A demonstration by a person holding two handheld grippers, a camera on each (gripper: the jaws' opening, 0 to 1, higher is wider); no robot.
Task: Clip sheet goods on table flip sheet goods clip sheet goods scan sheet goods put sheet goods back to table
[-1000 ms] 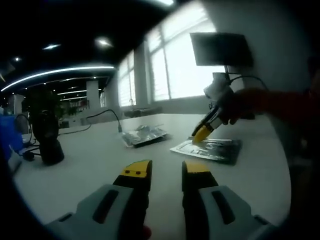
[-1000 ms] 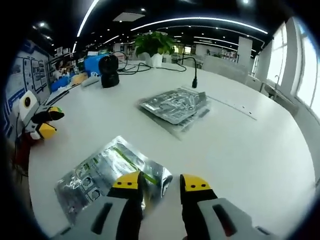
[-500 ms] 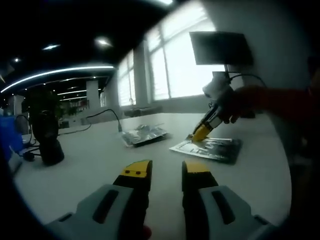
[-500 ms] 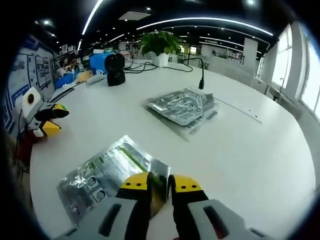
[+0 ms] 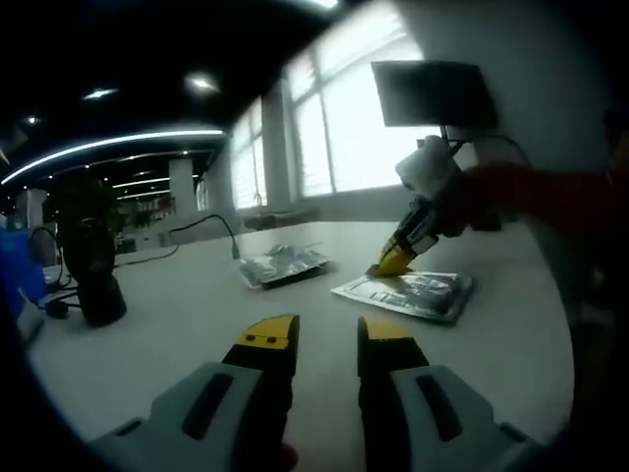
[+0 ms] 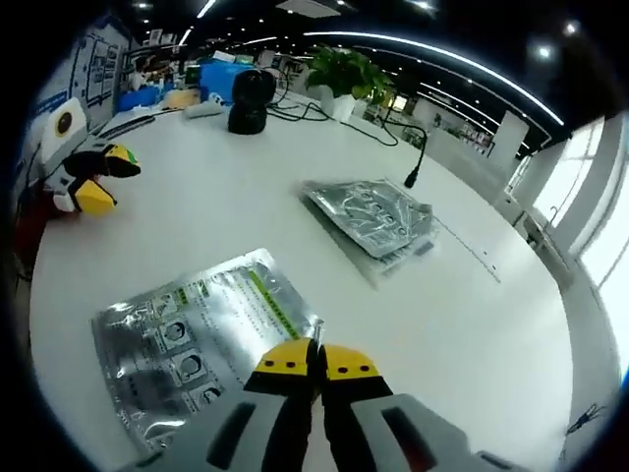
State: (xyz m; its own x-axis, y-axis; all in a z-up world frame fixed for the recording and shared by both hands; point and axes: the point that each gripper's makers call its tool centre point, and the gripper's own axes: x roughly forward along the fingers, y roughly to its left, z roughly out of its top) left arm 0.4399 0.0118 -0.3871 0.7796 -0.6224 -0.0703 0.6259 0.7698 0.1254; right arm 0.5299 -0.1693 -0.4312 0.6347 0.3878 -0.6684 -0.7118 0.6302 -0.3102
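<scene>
The right gripper (image 6: 314, 356) has its yellow-tipped jaws pinched together on the near edge of the silver foil packet (image 6: 201, 329), right at the corner closest to it, and in the left gripper view that same right gripper (image 5: 393, 262) shows as a yellow tip pressed onto the packet's (image 5: 408, 292) near-left corner. The packet lies flat on the white table (image 6: 472, 324), spreading away to the left and slightly ahead of the right gripper's tips; its long axis seems to run from those tips out toward the far left, with the green printed stripe crossing near the gripped end. It looks thin, light and floppy, with a slick crinkled skin, so an edge grip is likely to let the free end sag when lifted. The left gripper (image 5: 326, 339) hangs over bare table with a narrow gap between its jaws, holding nothing. A second pile of foil packets (image 6: 378, 218) sits well ahead of the right gripper.
</scene>
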